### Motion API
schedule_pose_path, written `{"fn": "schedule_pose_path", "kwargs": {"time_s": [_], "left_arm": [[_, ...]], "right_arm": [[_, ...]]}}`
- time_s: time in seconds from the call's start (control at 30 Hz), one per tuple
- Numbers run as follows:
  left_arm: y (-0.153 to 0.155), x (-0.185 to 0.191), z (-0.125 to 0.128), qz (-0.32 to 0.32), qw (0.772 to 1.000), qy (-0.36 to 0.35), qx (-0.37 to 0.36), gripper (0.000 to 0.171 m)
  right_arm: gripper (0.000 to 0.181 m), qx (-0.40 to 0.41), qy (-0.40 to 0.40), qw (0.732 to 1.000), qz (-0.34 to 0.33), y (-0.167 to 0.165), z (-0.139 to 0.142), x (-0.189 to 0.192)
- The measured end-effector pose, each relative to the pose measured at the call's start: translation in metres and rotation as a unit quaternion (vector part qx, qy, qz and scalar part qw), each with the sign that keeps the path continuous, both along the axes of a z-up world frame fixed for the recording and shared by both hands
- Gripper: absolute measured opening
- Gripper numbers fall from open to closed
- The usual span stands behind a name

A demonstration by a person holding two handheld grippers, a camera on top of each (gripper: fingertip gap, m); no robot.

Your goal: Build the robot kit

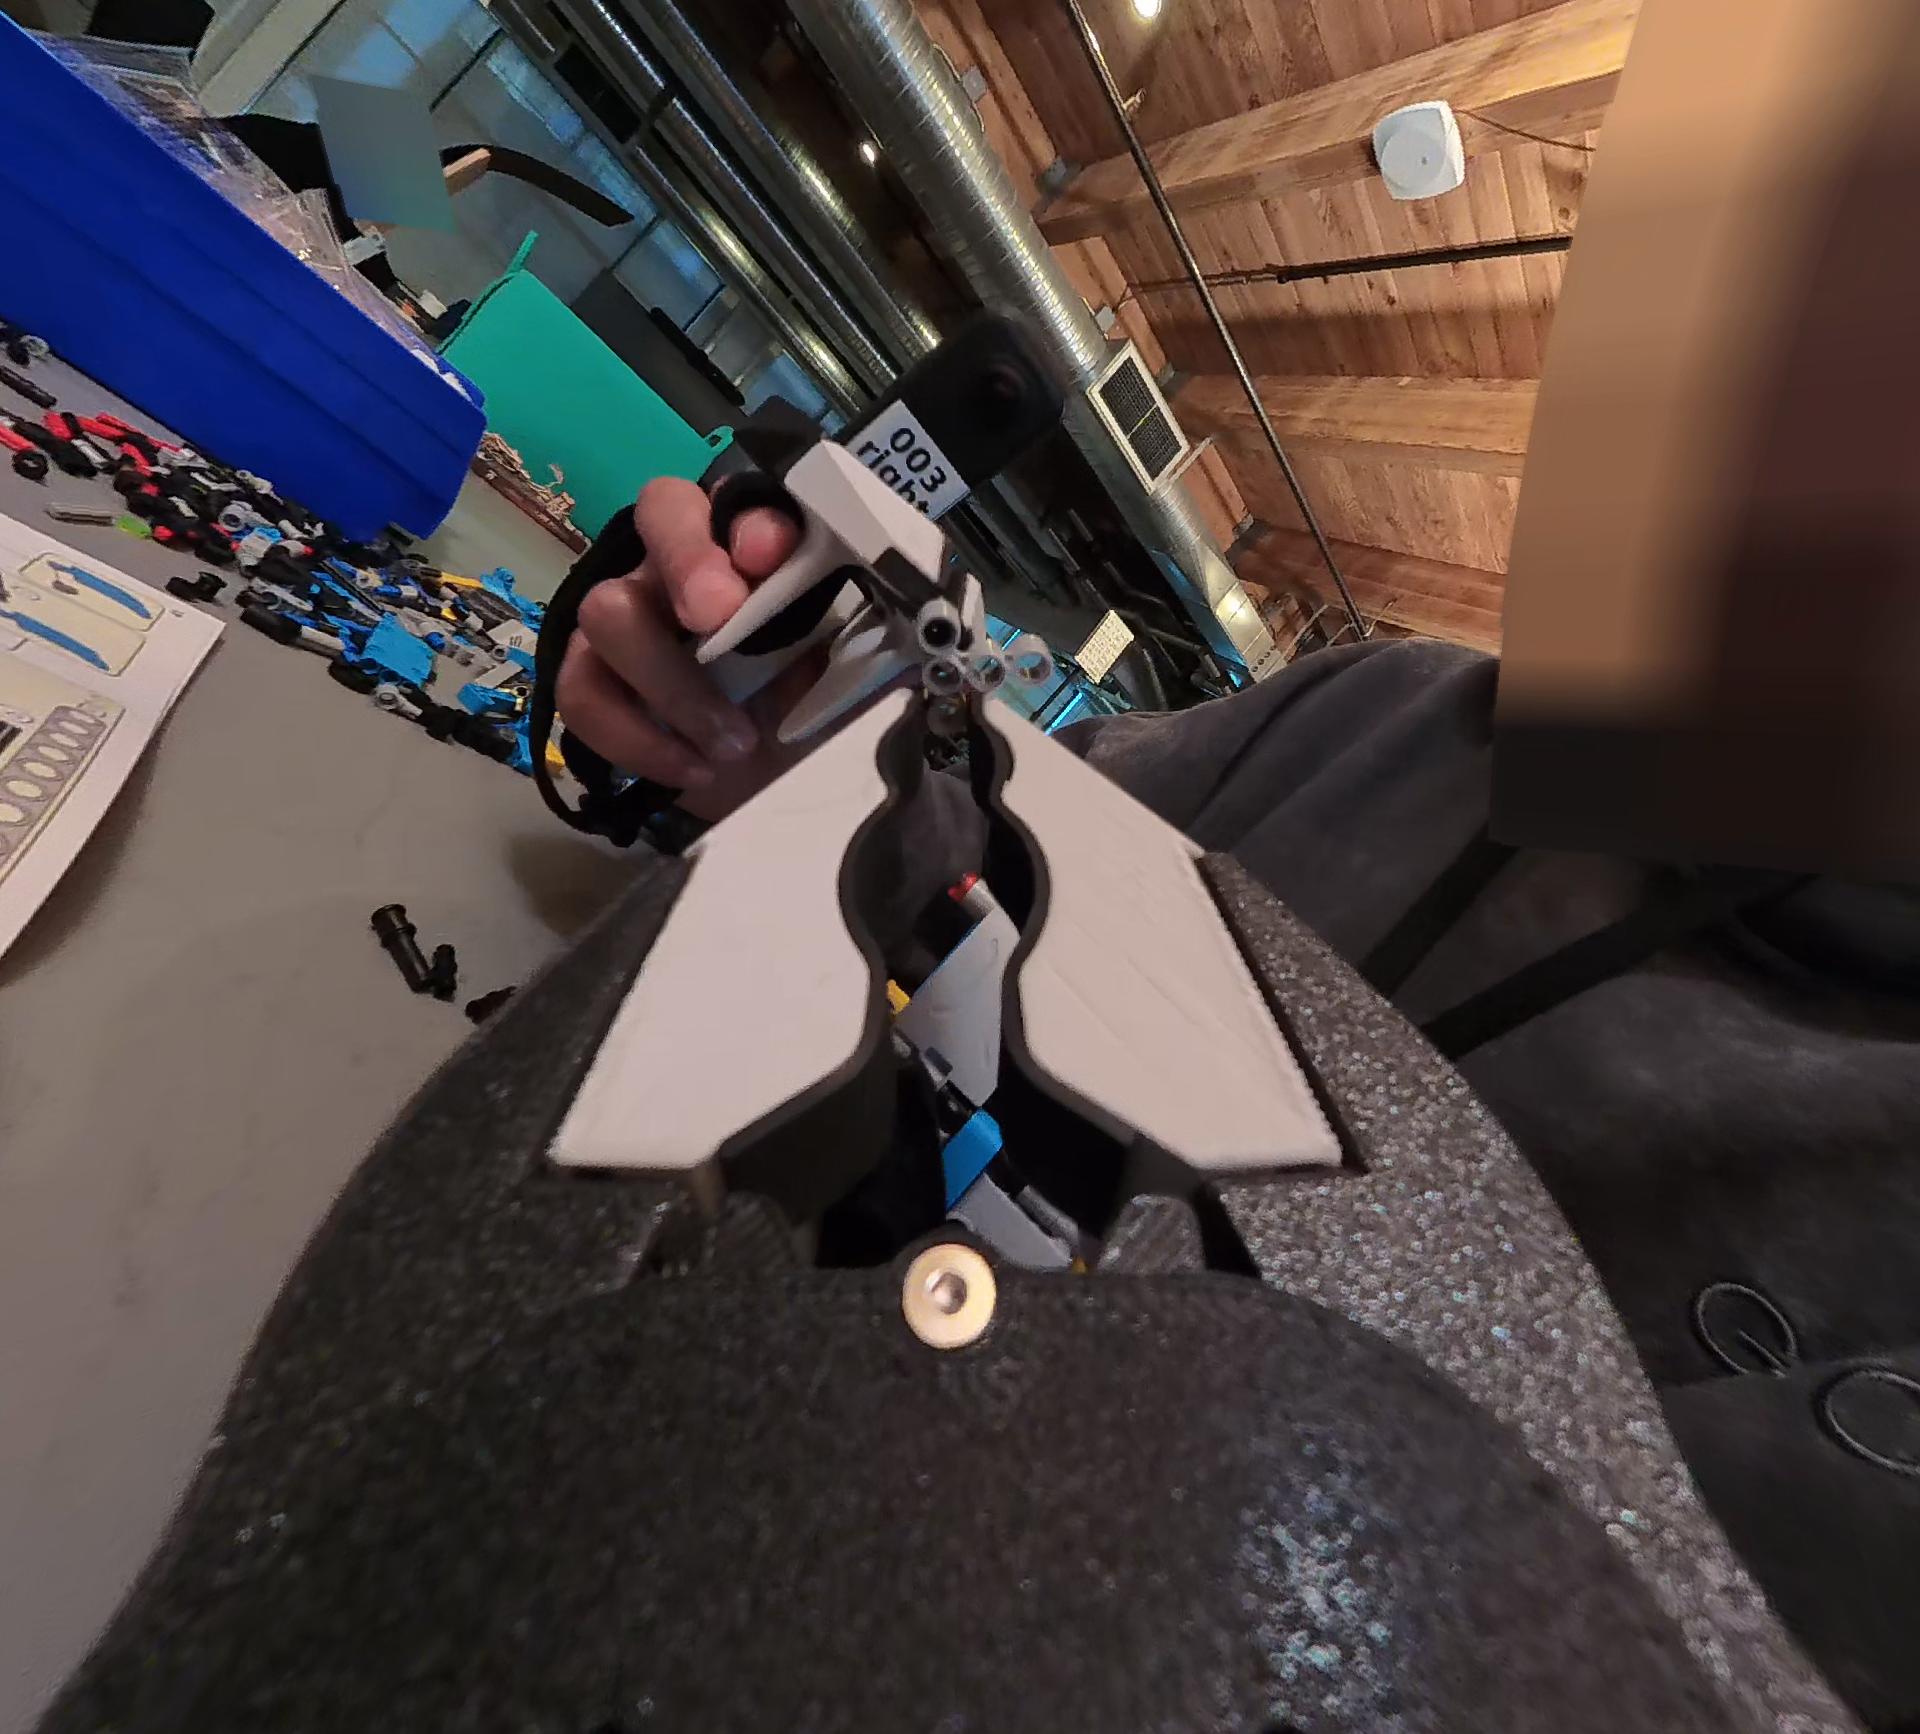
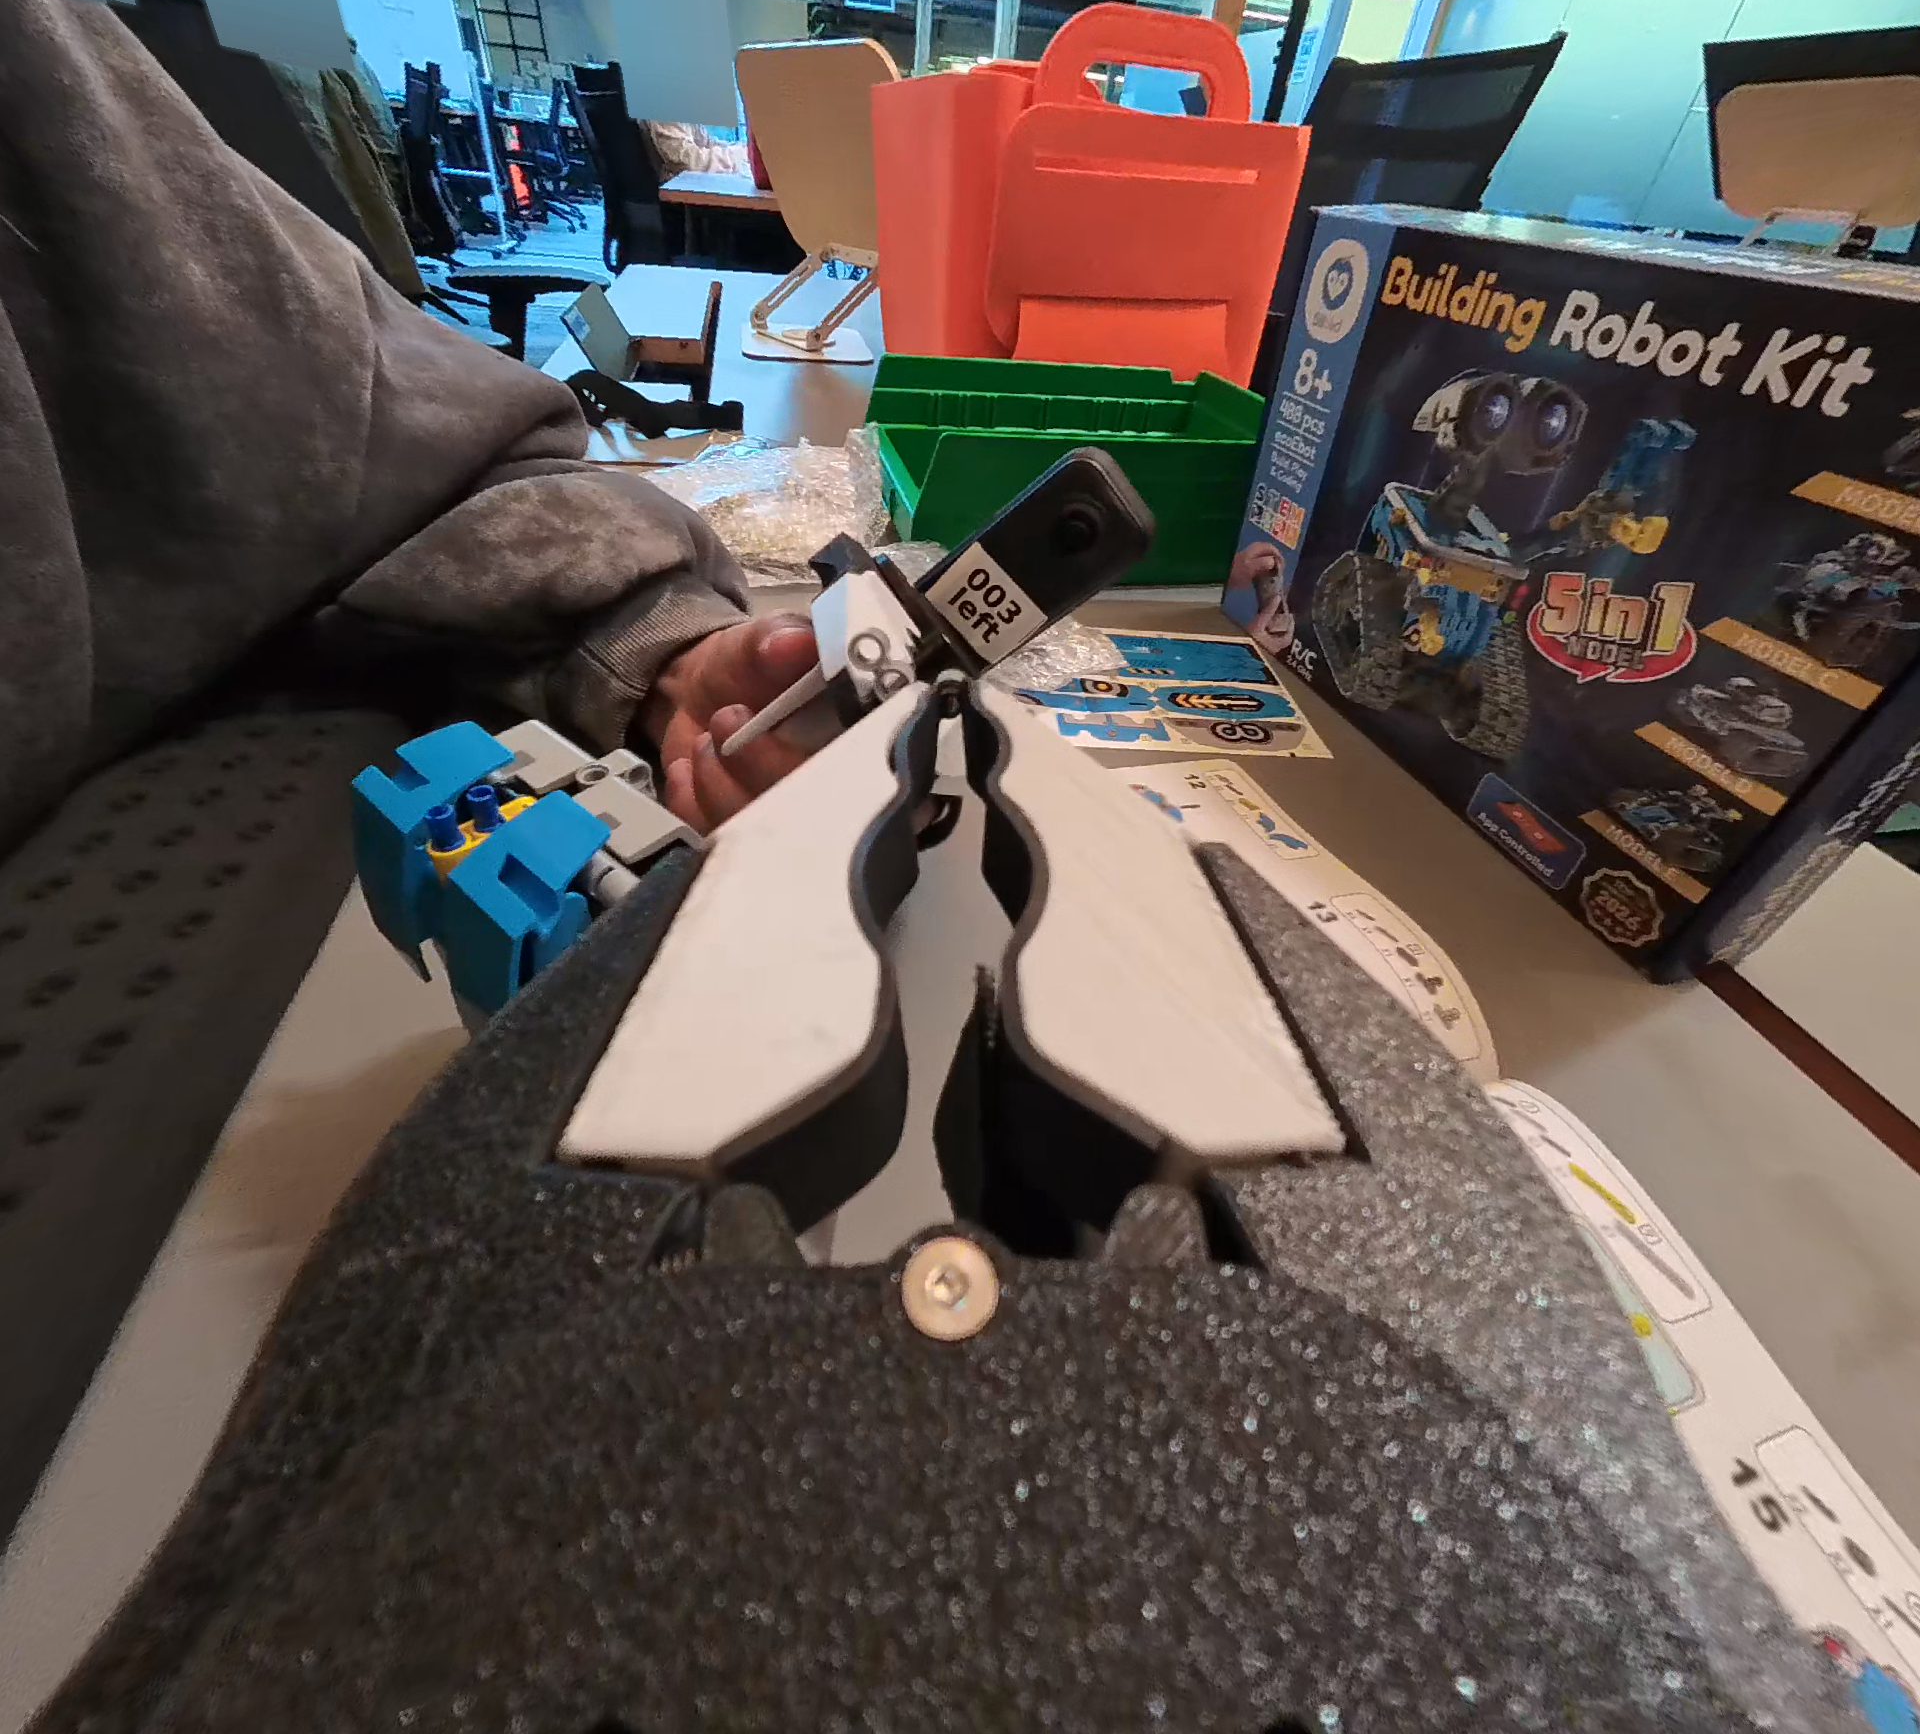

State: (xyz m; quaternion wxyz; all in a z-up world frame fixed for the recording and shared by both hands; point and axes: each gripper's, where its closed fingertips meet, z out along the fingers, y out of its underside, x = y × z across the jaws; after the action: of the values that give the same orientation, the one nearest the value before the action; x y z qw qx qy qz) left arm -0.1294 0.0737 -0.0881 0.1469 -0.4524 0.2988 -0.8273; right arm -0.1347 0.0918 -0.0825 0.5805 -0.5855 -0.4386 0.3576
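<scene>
Both grippers are meeting tip to tip above the desk (image 1: 208, 1113). Left gripper (image 1: 948, 708) fingers are clamping a grey beam (image 1: 951, 645); right gripper (image 2: 948, 697) fingers are pinching a small dark part I cannot identify. A half-built blue model (image 2: 478, 863) is sitting at the near left, and loose pieces (image 1: 312, 572) are lying unsorted farther off.

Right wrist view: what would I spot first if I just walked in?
The big orange bag at the back of the table grabs you first, with a green bin in front of it. To the right stands a dark robot kit box. On the left, beside the right gripper, is a blue and grey brick assembly.
</scene>
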Motion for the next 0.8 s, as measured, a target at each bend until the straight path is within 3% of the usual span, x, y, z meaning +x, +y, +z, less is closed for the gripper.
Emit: {"fn": "schedule_pose_path", "kwargs": {"time_s": [0.23,0.33,0.43,0.5,0.53,0.67,0.8], "left_arm": [[0.002,-0.001,-0.001,0.015,1.000,0.001,0.007,0.006],[0.013,-0.002,-0.005,0.054,0.998,0.016,0.037,0.006],[0.027,-0.004,-0.011,0.109,0.989,0.044,0.088,0.006],[0.030,-0.003,-0.014,0.124,0.985,0.055,0.104,0.006],[0.030,-0.002,-0.015,0.123,0.985,0.057,0.106,0.006],[0.025,0.002,-0.018,0.117,0.984,0.066,0.119,0.006],[0.021,0.004,-0.021,0.116,0.982,0.073,0.131,0.007]], "right_arm": [[0.004,-0.023,0.006,1.000,0.003,0.002,-0.002,0.000],[0.031,-0.064,-0.022,0.998,-0.011,0.010,-0.008,0.019],[0.020,-0.134,-0.138,0.981,0.036,-0.008,-0.044,0.049],[0.018,-0.125,-0.251,0.960,-0.003,-0.006,-0.081,0.076],[0.015,-0.135,-0.286,0.949,0.010,-0.014,-0.095,0.081],[0.015,-0.193,-0.336,0.920,0.063,-0.037,-0.121,0.074],[0.014,-0.185,-0.374,0.907,0.048,-0.035,-0.136,0.067]]}}
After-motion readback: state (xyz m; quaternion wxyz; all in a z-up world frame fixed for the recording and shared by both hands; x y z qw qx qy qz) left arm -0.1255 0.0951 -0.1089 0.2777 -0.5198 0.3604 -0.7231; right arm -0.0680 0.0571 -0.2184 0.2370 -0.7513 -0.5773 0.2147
